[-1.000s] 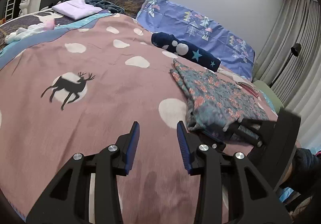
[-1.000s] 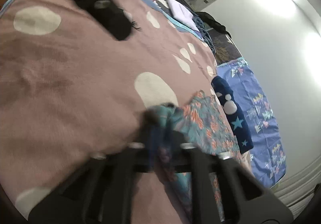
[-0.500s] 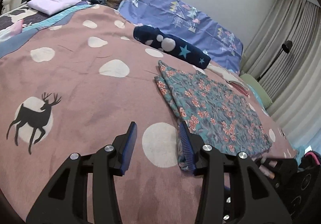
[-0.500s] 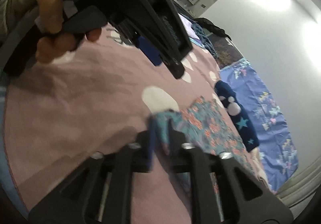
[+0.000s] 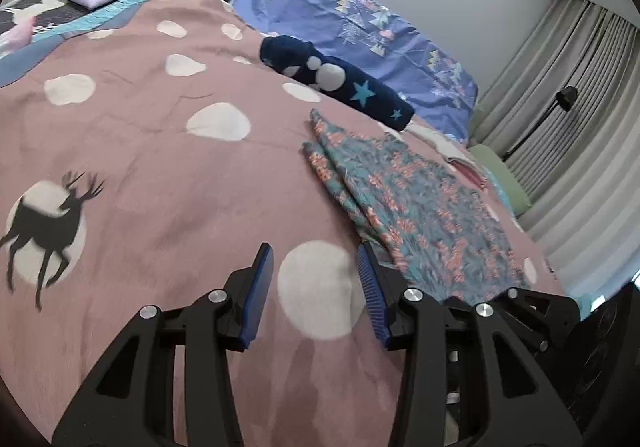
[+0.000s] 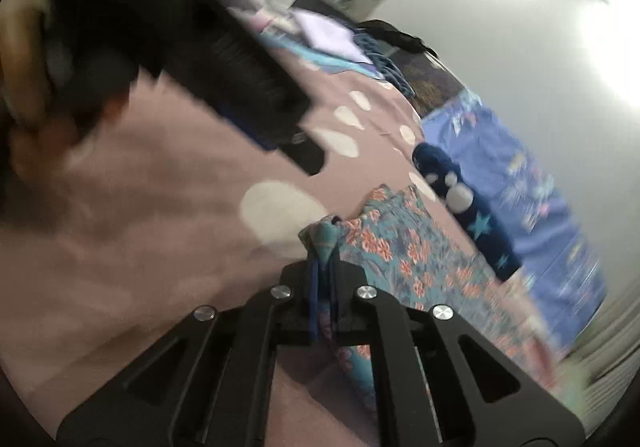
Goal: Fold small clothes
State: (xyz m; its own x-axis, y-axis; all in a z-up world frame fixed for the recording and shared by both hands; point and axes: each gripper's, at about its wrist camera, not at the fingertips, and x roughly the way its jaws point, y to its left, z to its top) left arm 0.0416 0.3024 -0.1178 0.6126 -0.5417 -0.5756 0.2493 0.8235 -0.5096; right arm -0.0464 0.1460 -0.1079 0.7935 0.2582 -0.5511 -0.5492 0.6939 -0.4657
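A: What lies on the blanket (image 5: 168, 175)?
B: The floral garment (image 5: 420, 215), flat, near a navy roll (image 5: 340, 83).
A: And the claws?
B: The right gripper (image 6: 323, 267) has just closed and pinches the garment's corner. The left gripper (image 5: 316, 279) is open, holding nothing.

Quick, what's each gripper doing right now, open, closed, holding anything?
Left gripper: open, empty, over the pink spotted blanket.
Right gripper: shut on a corner of the teal floral cloth garment.
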